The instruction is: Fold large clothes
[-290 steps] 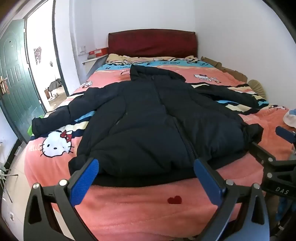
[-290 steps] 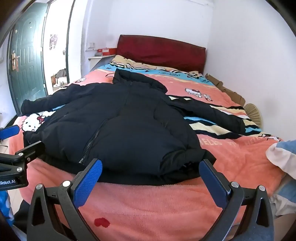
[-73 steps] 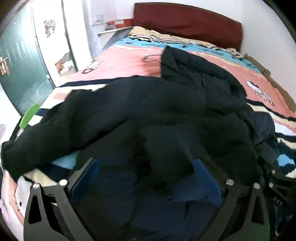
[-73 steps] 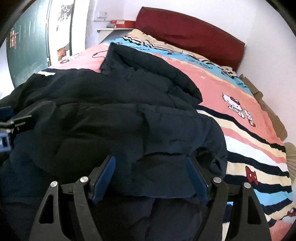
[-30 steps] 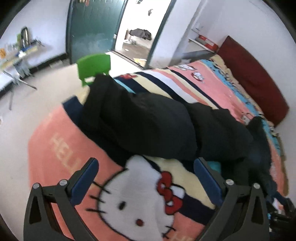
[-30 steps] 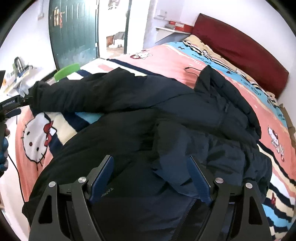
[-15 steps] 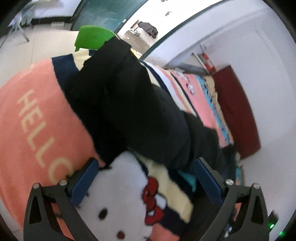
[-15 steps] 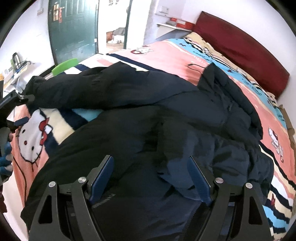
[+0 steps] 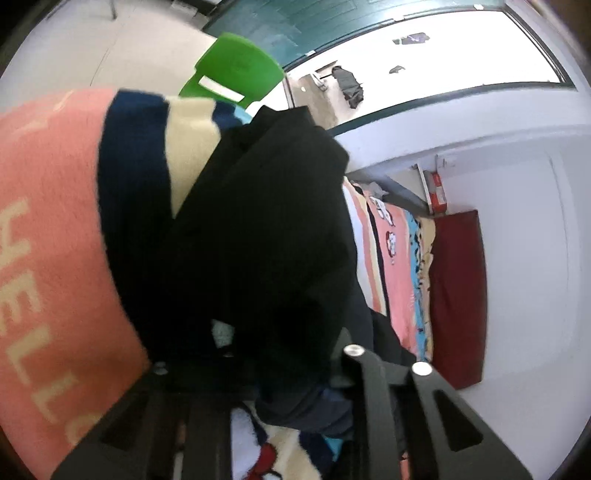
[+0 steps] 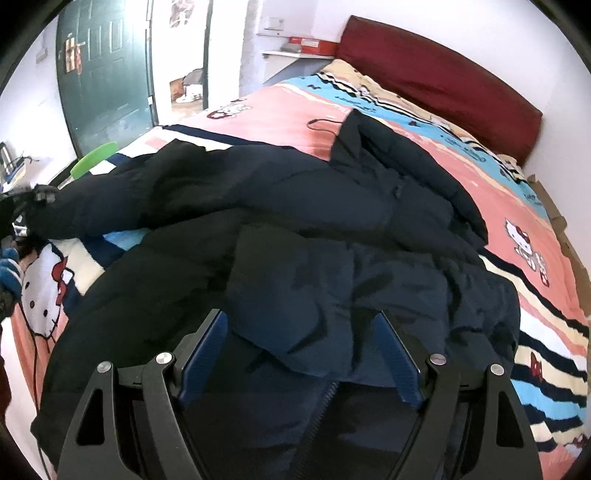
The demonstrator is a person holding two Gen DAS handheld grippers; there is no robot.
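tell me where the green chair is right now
In the right wrist view the green chair stands at the left, on the floor beside the bed, just beyond the jacket sleeve, before the green door.

Daylight enters through the open doorway (image 9: pixel 424 48), which is blown out to white in the left wrist view. The white walls (image 10: pixel 480 22) are bright and evenly lit. The black jacket (image 10: pixel 295 229) reads as a near-featureless dark mass; its folds show only faintly. The left view is motion-blurred, worst on the blanket (image 9: pixel 44 240) lettering. Both views show strong fisheye bending and black vignetted corners. The right view is sharp.
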